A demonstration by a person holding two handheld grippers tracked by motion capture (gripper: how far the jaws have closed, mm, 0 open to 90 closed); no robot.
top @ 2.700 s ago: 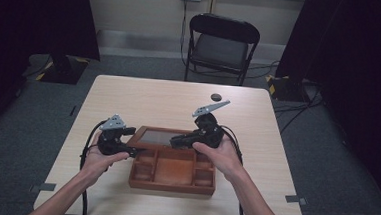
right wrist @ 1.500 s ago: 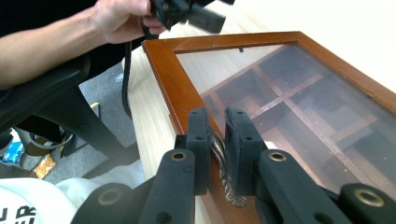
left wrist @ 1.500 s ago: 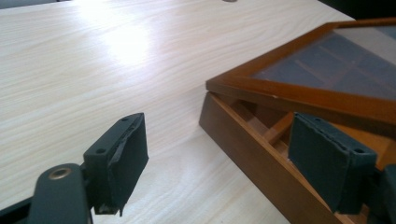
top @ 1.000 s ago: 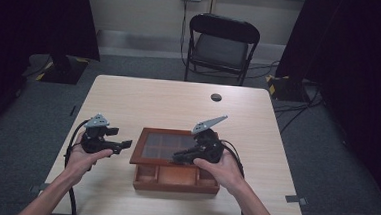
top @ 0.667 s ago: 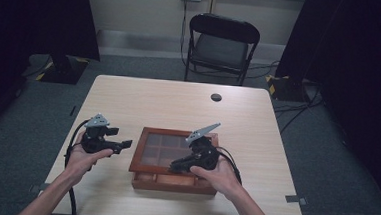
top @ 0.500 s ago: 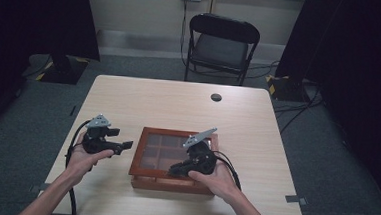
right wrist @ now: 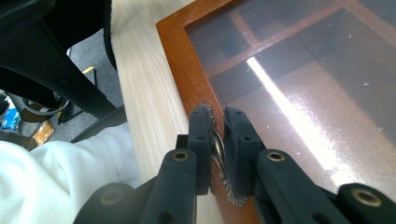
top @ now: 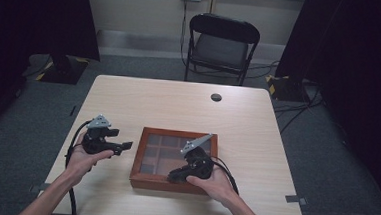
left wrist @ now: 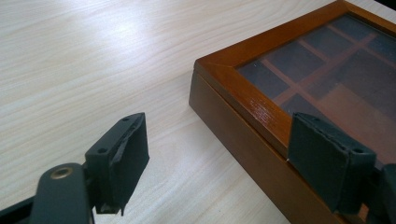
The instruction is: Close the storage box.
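Right claw (right wrist: 215, 135) pinches box lid (top: 176, 151) near-edge latch (right wrist: 219, 154); left claw (top: 126, 145) open beside.

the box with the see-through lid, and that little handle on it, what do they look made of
The box looks like reddish-brown wood with a glossy varnish: grain and highlights show on its frame. The lid panel seems to be glass or clear plastic; it reflects light and shows the dividers beneath. The handle, pinched in the right gripper, looks like twisted silvery metal with a toothed plate.
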